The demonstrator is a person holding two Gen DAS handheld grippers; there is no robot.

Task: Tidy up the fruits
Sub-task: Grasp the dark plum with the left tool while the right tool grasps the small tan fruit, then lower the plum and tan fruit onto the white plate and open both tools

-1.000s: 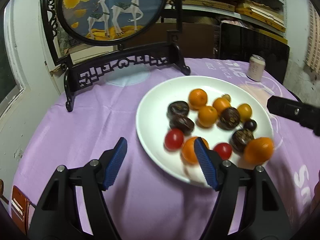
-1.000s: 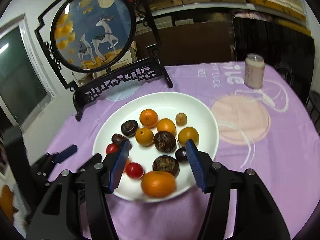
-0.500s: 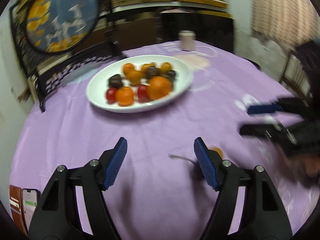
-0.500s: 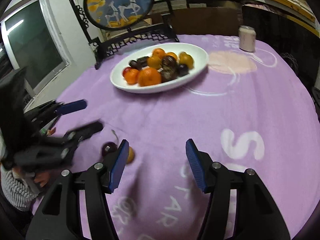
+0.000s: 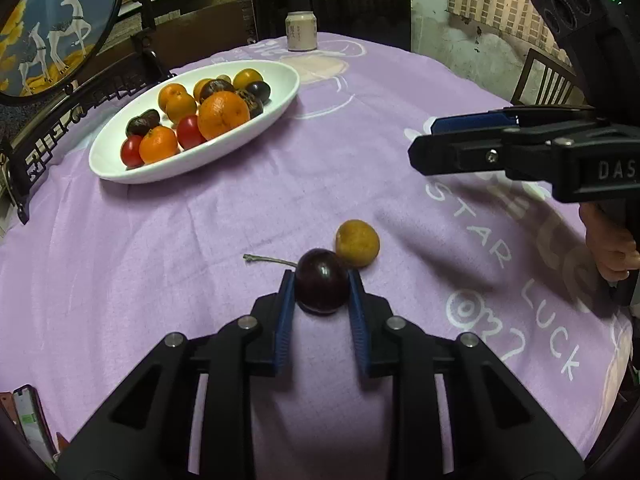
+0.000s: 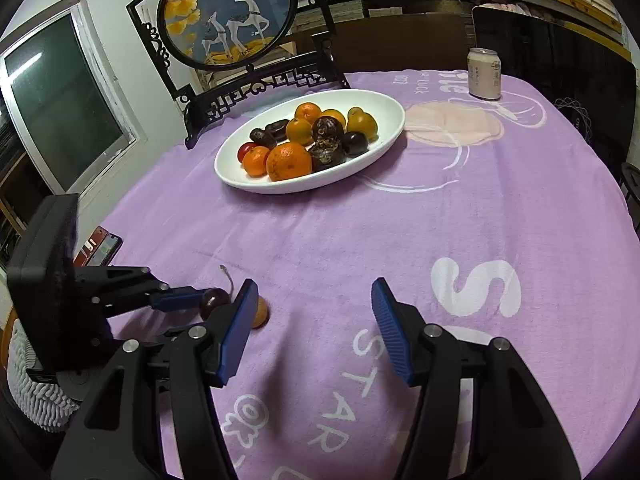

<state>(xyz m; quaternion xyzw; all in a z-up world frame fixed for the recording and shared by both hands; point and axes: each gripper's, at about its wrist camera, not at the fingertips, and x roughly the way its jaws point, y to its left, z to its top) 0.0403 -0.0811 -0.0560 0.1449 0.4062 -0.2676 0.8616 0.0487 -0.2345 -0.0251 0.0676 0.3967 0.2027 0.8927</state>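
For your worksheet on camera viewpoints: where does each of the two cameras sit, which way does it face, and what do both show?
Left wrist: rides the left gripper, facing its pads shut on the cherry; the right gripper and a hand show.
Right wrist: rides the open right gripper, facing the tablecloth; the left gripper shows at left.
Shared: cherry, small orange fruit, white plate.

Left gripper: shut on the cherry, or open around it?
Shut on it. The left gripper has both blue pads pressed to the sides of the dark cherry, which sits on the purple tablecloth beside a small orange fruit.
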